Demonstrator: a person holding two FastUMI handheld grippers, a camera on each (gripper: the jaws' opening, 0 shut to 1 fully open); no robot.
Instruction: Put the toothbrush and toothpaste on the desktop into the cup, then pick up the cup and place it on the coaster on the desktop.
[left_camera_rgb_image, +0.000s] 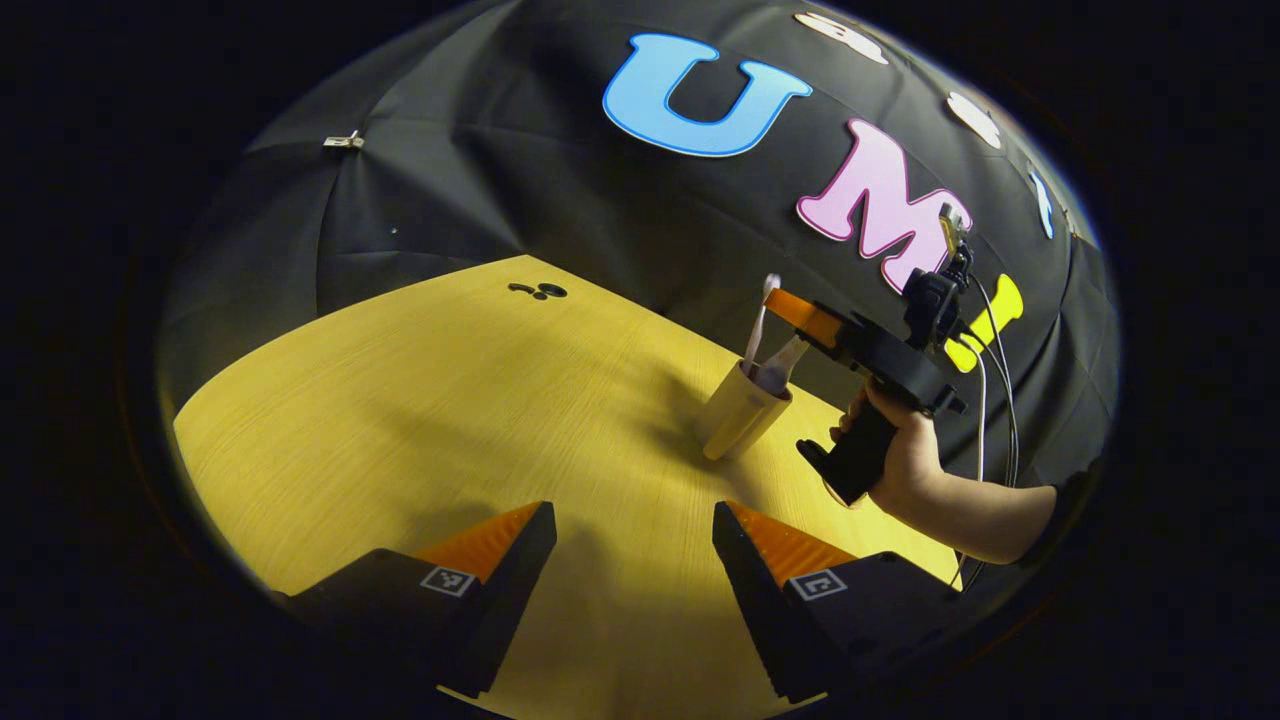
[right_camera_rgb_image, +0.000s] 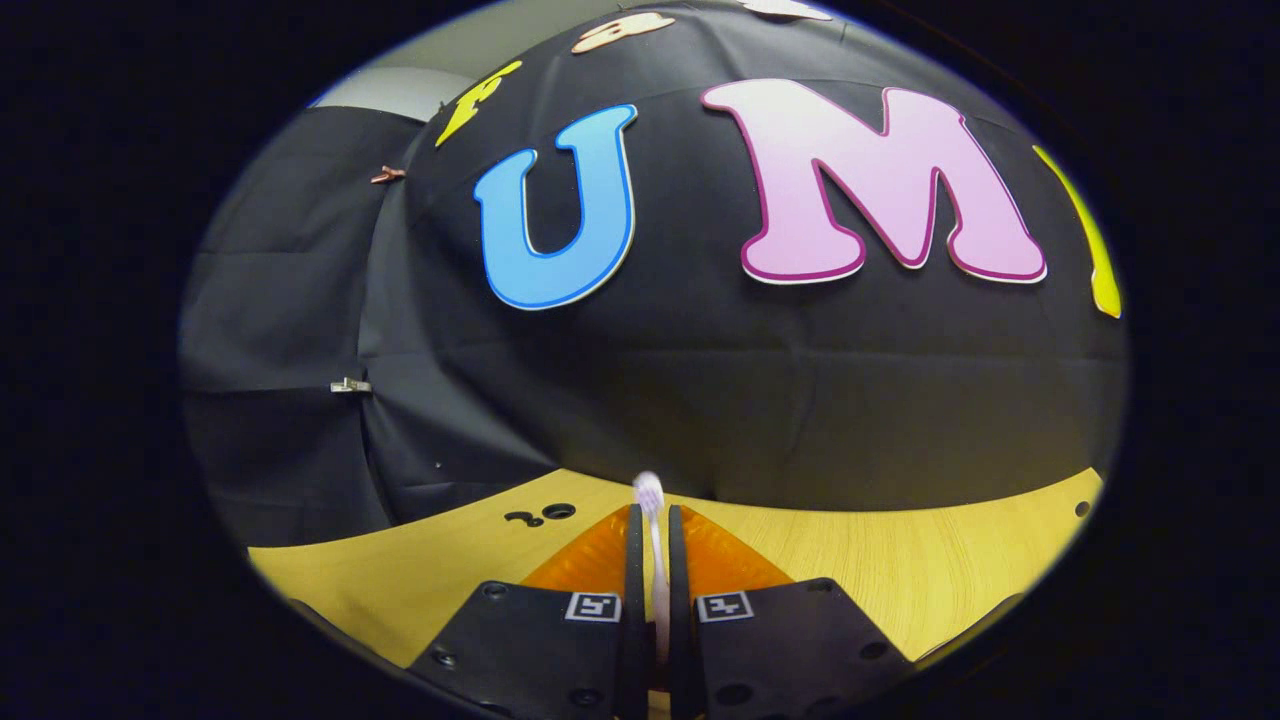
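**Toothbrush going into cup, right tongs pinching it**

Right tongs (right_camera_rgb_image: 650, 560) pressed together on the toothbrush (right_camera_rgb_image: 652, 500), handle clamped between both fingers, bristle head poking up past the tips. Seen from the left gripper view: right tongs (left_camera_rgb_image: 790, 312) level over the cup (left_camera_rgb_image: 742, 415), toothbrush (left_camera_rgb_image: 758, 325) standing steeply with its lower end inside the rim. Steep hold likely chosen so the handle drops straight in without tipping the cup. Cup standing on the counter (left_camera_rgb_image: 450, 400), toward the far edge near the booth wall. Second pale item in the cup beside the brush, probably the toothpaste (left_camera_rgb_image: 782, 362); too small to confirm. Left tongs (left_camera_rgb_image: 632, 545) spread, holding nothing, low over the counter and well apart from the cup, apparently waiting.

Coaster: location unknown. Small dark marks (left_camera_rgb_image: 540, 291) at the far counter corner, nature unclear. Cup interior hidden; depth of brush inside not judgeable.
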